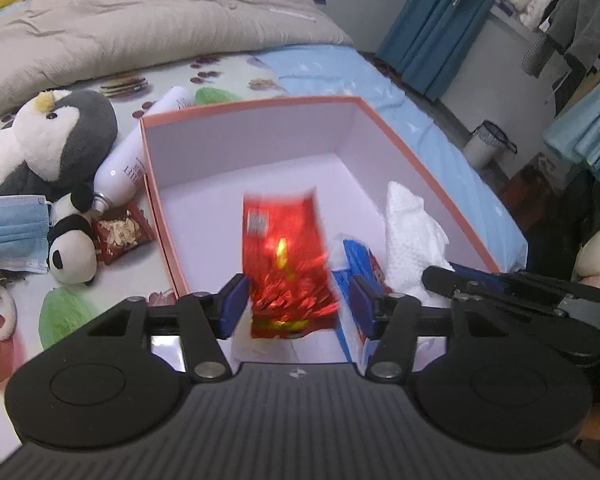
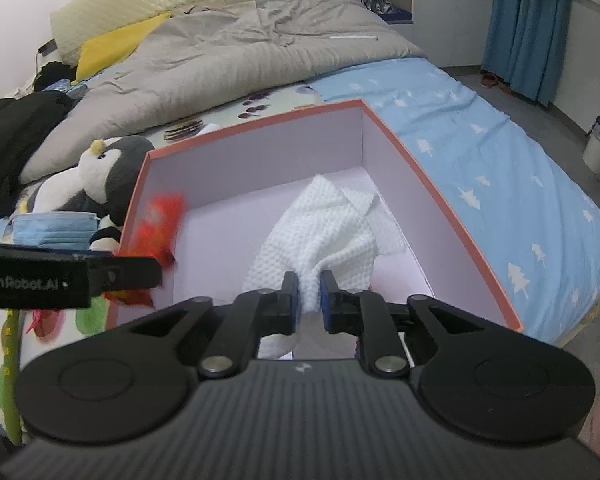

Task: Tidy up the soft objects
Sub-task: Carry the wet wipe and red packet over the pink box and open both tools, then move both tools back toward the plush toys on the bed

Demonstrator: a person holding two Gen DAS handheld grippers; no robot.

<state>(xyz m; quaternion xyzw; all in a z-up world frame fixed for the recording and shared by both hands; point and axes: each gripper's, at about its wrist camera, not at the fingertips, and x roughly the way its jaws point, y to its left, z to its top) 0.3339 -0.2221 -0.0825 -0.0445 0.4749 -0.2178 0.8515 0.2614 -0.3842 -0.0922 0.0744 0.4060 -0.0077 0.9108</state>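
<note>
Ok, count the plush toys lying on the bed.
2: a penguin beside the box, and a small panda in front of it, next to the face mask. Others may be hidden.

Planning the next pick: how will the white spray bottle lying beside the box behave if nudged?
The white bottle lies on its side, so it will probably roll. Its smooth surface looks slippery. It looks rigid, leaning against the box, which may stop it.

A: L gripper (image 1: 296, 304)?
B: Tilted down, jaws apart; gap w/ the red packet (image 1: 286, 256) on at least the right side.
A: R gripper (image 2: 310, 296)?
B: Also angled down, jaws narrow, blue pads (image 2: 325, 294) against the white cloth (image 2: 328, 232).
</note>
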